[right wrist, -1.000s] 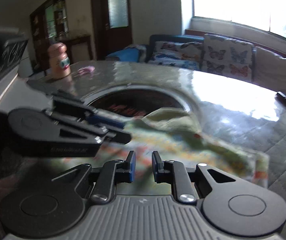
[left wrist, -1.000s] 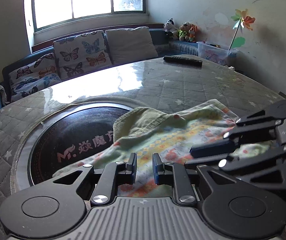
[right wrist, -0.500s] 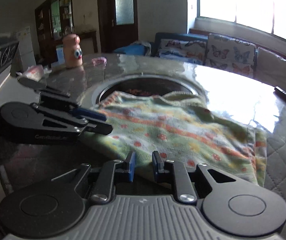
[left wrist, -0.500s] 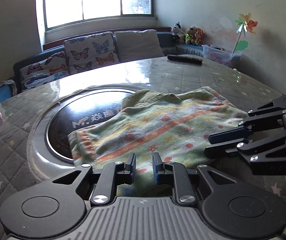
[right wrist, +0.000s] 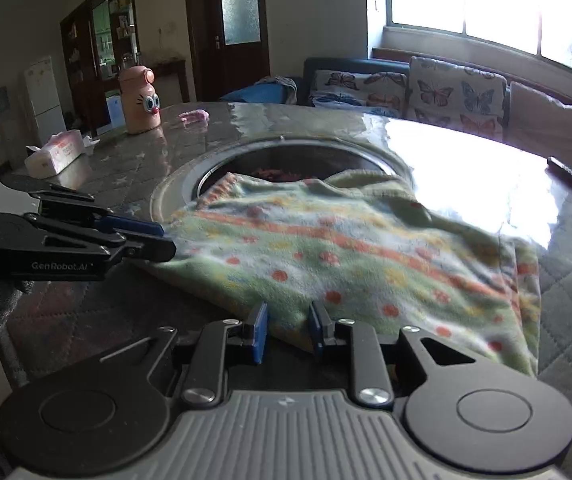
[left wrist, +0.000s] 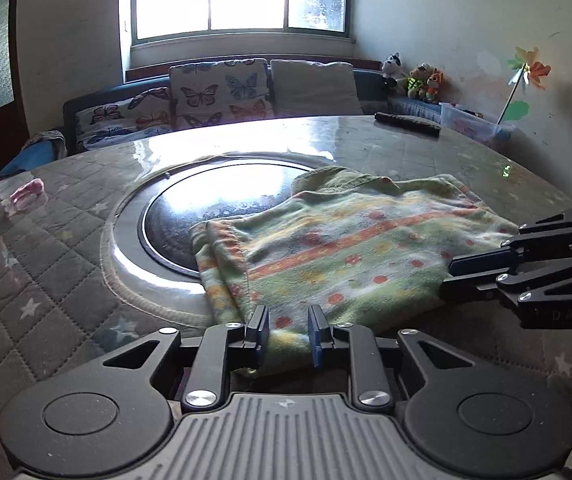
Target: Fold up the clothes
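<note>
Left tool [left wrist: 286, 334]: blue pads set slightly apart, near hem of the garment [left wrist: 338, 248] between them, cloth not visibly pinched; held low at the near worktop edge.
Left tool from right-wrist view [right wrist: 158, 240]: tips closed together at the garment's left corner, touching the cloth.
Garment: green fleece with orange stripes and dots, folded flat on the worktop [left wrist: 46, 280], far end lapping over the round inset plate [left wrist: 174, 216].
Right tool [right wrist: 286, 334]: pads parted, garment's near edge lying in the gap; grip on it cannot be told.
Right tool from left-wrist view [left wrist: 452, 276]: tips at the garment's right edge, just touching.
Far right: remote [left wrist: 406, 123] near the worktop's back rim.
</note>
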`<control>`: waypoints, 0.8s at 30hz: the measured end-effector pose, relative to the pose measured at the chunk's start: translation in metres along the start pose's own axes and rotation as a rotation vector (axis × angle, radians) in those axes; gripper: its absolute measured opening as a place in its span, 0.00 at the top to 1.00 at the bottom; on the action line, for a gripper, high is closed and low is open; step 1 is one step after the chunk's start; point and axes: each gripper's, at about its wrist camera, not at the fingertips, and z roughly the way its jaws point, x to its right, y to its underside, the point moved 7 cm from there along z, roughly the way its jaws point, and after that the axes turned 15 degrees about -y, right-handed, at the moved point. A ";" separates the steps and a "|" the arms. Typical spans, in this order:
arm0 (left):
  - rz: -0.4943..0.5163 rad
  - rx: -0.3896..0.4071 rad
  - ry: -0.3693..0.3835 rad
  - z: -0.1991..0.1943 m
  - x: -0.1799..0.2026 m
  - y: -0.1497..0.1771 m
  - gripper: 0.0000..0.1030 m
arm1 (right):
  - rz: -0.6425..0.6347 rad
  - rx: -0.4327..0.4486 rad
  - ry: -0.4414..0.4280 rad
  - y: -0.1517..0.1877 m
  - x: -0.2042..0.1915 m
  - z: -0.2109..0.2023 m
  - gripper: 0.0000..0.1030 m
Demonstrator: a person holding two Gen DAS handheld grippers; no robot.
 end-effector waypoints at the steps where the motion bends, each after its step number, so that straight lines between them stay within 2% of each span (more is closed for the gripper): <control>1: -0.008 0.001 -0.004 -0.001 -0.003 0.000 0.75 | -0.008 0.007 -0.006 -0.003 -0.002 0.000 0.78; 5: -0.030 -0.024 -0.020 0.003 -0.010 0.007 0.73 | -0.024 0.009 -0.032 -0.010 -0.012 0.010 0.78; 10: -0.037 -0.022 -0.017 0.000 -0.013 0.009 0.72 | -0.066 -0.035 -0.036 -0.010 -0.021 0.028 0.78; 14: -0.041 -0.025 -0.018 0.001 -0.014 0.009 0.70 | -0.081 -0.001 -0.056 -0.022 -0.030 0.027 0.78; 17: -0.047 -0.029 -0.023 0.001 -0.014 0.009 0.67 | -0.088 -0.026 -0.072 -0.021 -0.033 0.039 0.78; 22: -0.074 -0.045 -0.047 0.003 -0.024 0.009 0.45 | -0.142 -0.038 -0.070 -0.022 -0.042 0.043 0.75; 24: -0.087 -0.053 -0.053 0.004 -0.027 0.009 0.40 | -0.164 -0.037 -0.082 -0.025 -0.047 0.042 0.73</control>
